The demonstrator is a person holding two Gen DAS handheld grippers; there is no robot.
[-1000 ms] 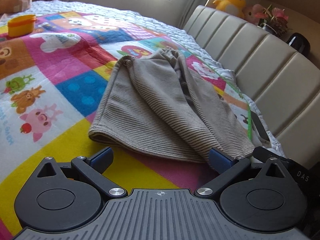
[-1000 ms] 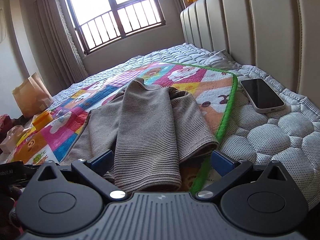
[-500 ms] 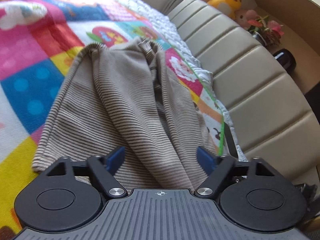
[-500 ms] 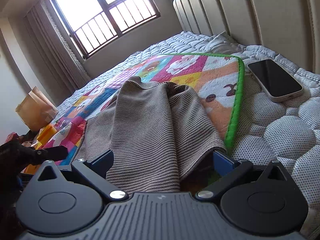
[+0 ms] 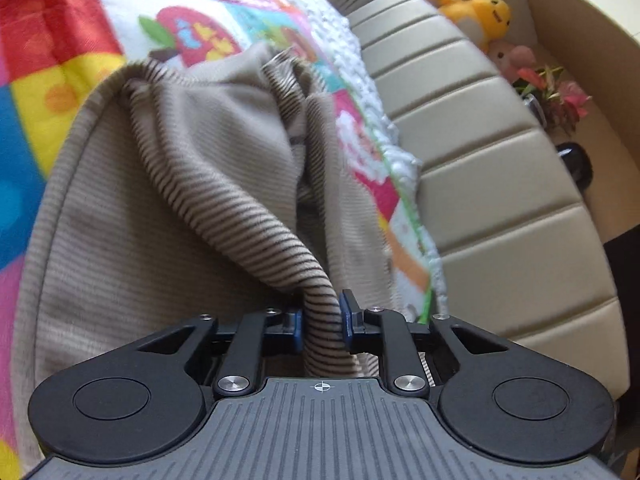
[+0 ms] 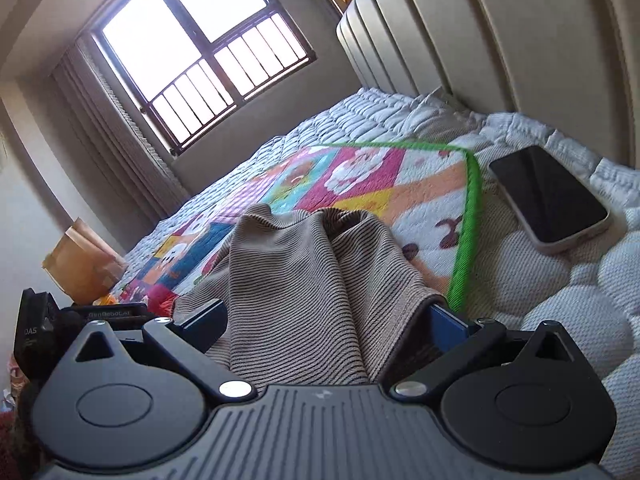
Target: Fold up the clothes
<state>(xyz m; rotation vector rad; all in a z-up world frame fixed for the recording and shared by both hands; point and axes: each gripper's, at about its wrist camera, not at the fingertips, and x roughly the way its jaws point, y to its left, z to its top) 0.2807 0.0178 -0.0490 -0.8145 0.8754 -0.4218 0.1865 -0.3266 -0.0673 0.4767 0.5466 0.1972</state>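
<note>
Bed: left claw (image 5: 321,322) newly clamping garment (image 5: 192,184)

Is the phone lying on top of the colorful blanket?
No, the phone lies on the white quilted mattress, outside the green edge of the colorful blanket.

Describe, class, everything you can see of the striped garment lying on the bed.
The striped garment is a beige knit with thin dark stripes, soft and ribbed. It lies crumpled on the colourful patchwork blanket, folds bunched at its far end. The left gripper has pinched a ridge of its near edge between closed jaws. The right gripper is open, its fingers straddling another part of the hem.
</note>
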